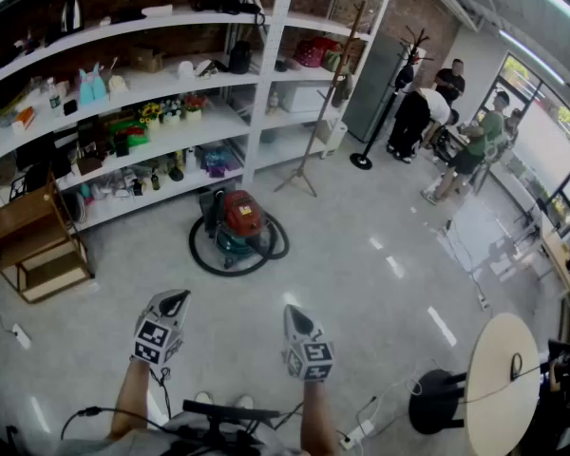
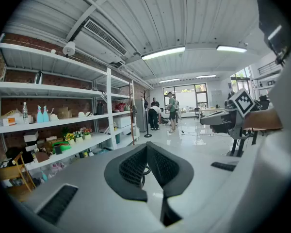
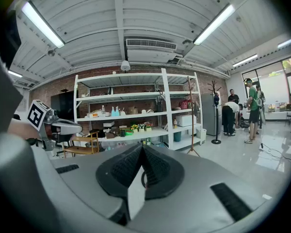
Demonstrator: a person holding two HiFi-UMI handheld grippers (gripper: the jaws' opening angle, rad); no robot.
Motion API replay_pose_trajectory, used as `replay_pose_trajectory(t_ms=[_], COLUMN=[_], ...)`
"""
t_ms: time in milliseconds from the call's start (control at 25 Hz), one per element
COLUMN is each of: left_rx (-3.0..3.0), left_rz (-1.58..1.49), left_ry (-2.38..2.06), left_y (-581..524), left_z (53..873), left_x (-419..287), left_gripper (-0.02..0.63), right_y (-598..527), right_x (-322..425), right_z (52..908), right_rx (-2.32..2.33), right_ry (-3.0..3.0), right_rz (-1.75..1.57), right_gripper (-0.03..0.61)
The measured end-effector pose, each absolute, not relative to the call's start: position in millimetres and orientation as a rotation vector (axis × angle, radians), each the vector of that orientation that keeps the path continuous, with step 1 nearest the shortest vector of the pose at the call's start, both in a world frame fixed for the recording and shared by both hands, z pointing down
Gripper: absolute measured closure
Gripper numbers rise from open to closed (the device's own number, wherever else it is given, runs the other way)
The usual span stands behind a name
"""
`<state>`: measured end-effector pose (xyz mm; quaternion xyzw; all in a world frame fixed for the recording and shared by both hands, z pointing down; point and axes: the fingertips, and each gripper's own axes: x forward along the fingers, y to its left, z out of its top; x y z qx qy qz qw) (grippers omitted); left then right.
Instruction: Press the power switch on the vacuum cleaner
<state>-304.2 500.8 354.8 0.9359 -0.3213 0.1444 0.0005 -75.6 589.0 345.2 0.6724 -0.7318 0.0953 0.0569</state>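
Two handheld tools are hovering side by side low over the glossy grey floor (image 1: pixel 380 283) — the left gripper (image 1: pixel 176 299) and the right gripper (image 1: pixel 293 311), both showing their fingers closed together and gripping nothing. Well ahead of them, the red-and-teal canister vacuum cleaner (image 1: pixel 239 218) is sitting on the floor, ringed by its black hose (image 1: pixel 201 255), just in front of the white shelving unit (image 1: pixel 256 112) — its power switch is too small to make out.
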Motion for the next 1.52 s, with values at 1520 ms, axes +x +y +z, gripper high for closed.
replay_pose_trajectory(t_ms=[1520], left_rx=[2.965], left_rz=[0.486], left_ry=[-1.041], left_y=[519], left_z=[347], left_x=[-224], left_gripper=[0.62], right_y=[601], right_x=[-14], right_z=[363], right_rx=[2.01], right_ry=[-2.29], right_rz=[0.318], right_gripper=[0.568])
